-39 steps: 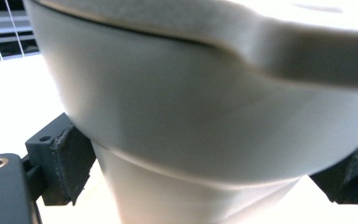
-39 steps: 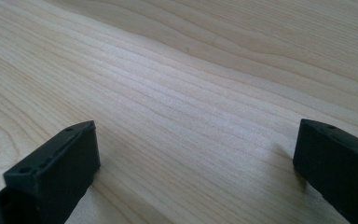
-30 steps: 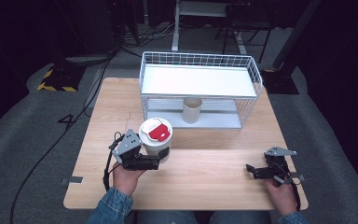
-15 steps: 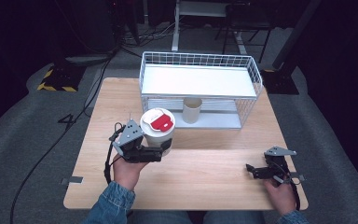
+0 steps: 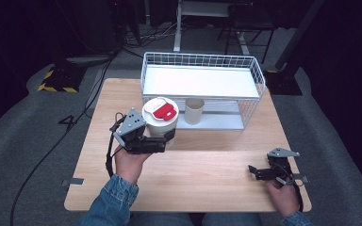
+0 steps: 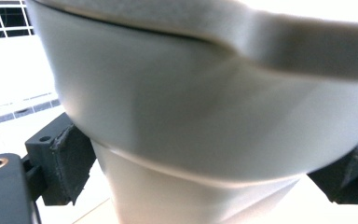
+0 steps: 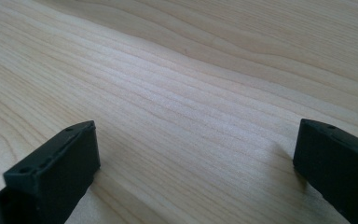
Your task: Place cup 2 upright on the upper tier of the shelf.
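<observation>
Holding the big white cup (image 5: 160, 120) with my left gripper (image 5: 166, 140), I have its two jaws squeezed on the cup's sides, just under the wide lid. The cup stands straight up, tall way up and down, with a red tab on top. It is near the front of the wire basket (image 5: 202, 61), and a small tan cup (image 5: 194, 111) sits just inside that basket, to the right of mine. My left hand is the close one. My right gripper (image 5: 253, 172) rests far off on the wooden table (image 5: 207, 174), jaws wide apart, holding nothing.
</observation>
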The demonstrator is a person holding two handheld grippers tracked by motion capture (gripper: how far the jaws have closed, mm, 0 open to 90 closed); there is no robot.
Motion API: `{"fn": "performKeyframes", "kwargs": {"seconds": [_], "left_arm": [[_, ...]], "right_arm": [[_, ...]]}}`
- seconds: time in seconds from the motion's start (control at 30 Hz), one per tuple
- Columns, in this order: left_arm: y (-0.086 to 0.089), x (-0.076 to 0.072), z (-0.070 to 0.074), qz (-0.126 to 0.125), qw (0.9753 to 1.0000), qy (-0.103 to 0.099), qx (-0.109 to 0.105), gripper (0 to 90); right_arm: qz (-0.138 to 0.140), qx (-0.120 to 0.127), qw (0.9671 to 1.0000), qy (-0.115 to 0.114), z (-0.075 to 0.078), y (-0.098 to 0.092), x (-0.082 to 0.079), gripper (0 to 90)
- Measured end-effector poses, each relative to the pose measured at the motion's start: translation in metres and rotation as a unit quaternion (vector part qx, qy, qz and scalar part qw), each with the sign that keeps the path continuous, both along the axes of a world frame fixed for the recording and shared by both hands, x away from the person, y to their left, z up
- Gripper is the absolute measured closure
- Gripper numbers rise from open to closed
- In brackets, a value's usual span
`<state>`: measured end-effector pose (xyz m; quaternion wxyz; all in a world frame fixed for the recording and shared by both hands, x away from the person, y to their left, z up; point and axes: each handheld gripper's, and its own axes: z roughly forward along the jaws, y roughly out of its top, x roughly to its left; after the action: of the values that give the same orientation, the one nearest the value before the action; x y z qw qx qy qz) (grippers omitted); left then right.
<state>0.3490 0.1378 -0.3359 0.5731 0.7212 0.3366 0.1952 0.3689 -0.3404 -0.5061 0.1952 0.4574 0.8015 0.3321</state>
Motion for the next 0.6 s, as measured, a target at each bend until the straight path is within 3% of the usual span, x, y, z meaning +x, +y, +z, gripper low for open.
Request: {"fn": "performKeyframes", "kwargs": {"seconds": [0.6], "left_arm": [[-0.014,0.033,0.033,-0.008,0.9999,-0.015,0.000,8.9]], "right_arm": [[-0.001,-0.001,1.0000,0.000,0.000,0.000,0.001,0.5]]}}
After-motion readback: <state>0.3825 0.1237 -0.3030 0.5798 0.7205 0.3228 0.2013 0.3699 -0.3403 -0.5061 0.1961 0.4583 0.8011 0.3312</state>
